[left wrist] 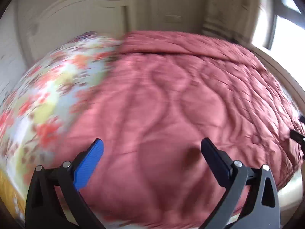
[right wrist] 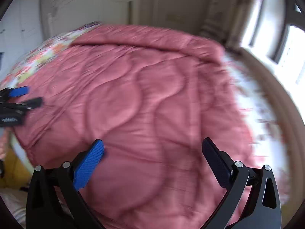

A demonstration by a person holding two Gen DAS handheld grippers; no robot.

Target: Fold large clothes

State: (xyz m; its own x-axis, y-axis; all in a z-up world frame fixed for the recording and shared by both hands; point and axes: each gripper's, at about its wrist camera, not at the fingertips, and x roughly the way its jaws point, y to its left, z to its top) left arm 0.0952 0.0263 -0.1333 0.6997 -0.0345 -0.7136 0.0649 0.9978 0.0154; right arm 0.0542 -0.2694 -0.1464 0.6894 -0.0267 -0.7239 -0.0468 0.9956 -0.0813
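A large pink quilted comforter point(left wrist: 171, 99) lies spread over a bed, with its far edge folded back. It also fills the right wrist view point(right wrist: 143, 105). My left gripper point(left wrist: 152, 143) is open and empty above the comforter's near part. It also shows in the right wrist view point(right wrist: 28, 95) at the far left, open. My right gripper point(right wrist: 152, 143) is open and empty above the comforter. A bit of it shows at the right edge of the left wrist view point(left wrist: 297, 133). Both views are blurred.
A floral bedsheet point(left wrist: 47, 99) shows to the left of the comforter and along the bed's right side point(right wrist: 257, 114). A cream headboard point(left wrist: 76, 15) and wall stand behind. A bright window point(right wrist: 286, 43) is at the right. Yellow floor point(right wrist: 13, 171) shows at lower left.
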